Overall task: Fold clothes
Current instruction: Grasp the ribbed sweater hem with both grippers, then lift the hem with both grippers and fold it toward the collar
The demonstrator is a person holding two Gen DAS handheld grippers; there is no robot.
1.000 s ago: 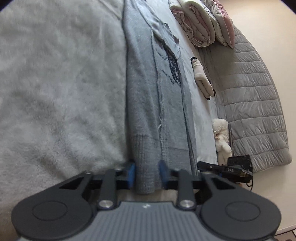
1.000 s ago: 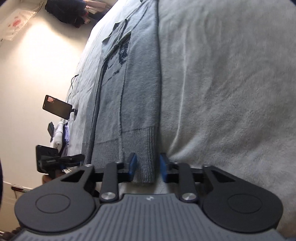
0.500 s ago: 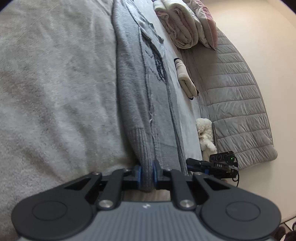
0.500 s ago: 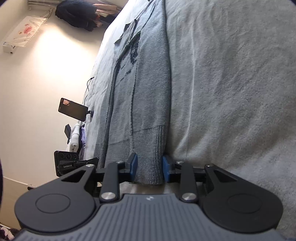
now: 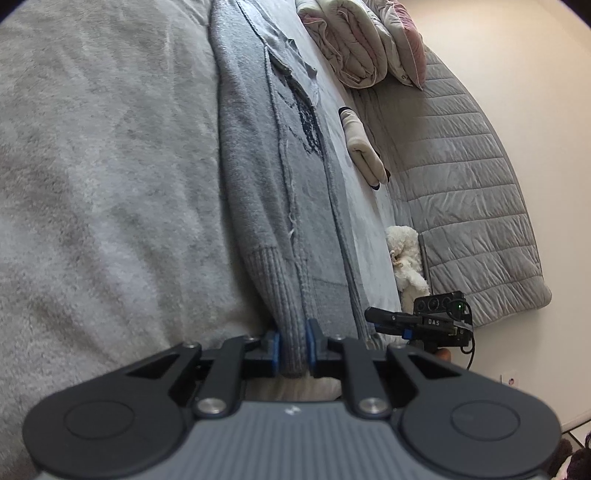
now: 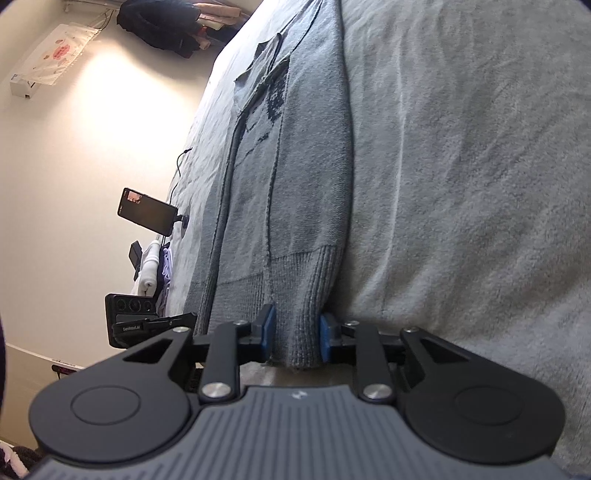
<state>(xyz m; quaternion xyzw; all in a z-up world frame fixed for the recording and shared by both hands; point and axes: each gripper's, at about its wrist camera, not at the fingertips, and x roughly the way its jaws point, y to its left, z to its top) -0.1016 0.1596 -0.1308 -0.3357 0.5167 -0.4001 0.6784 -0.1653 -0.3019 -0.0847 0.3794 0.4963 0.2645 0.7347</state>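
I am seeing one grey knit sweater (image 5: pixel 258 206), lying lengthwise on the bed (image 5: pixel 92 166), long axis running away from both claws. Left claw (image 5: pixel 292 347) is pinching its ribbed hem; right claw (image 6: pixel 294 334) is straddling the hem, slightly parted.

grey knit sweater (image 5: pixel 255 177), flat along the bed, ribbed hem (image 6: pixel 299 295) nearest, dark chest motif

Plain cream walls (image 5: pixel 535 92) all round, a bed under a fuzzy grey blanket (image 5: pixel 92 166) with a quilted grey padded headboard (image 5: pixel 461 184) at one side, a rolled-up pinkish duvet (image 5: pixel 354 44) against it, and over on the other side a warm patch of light on the wall (image 6: pixel 110 92) under dark clothes on a rail (image 6: pixel 159 26).
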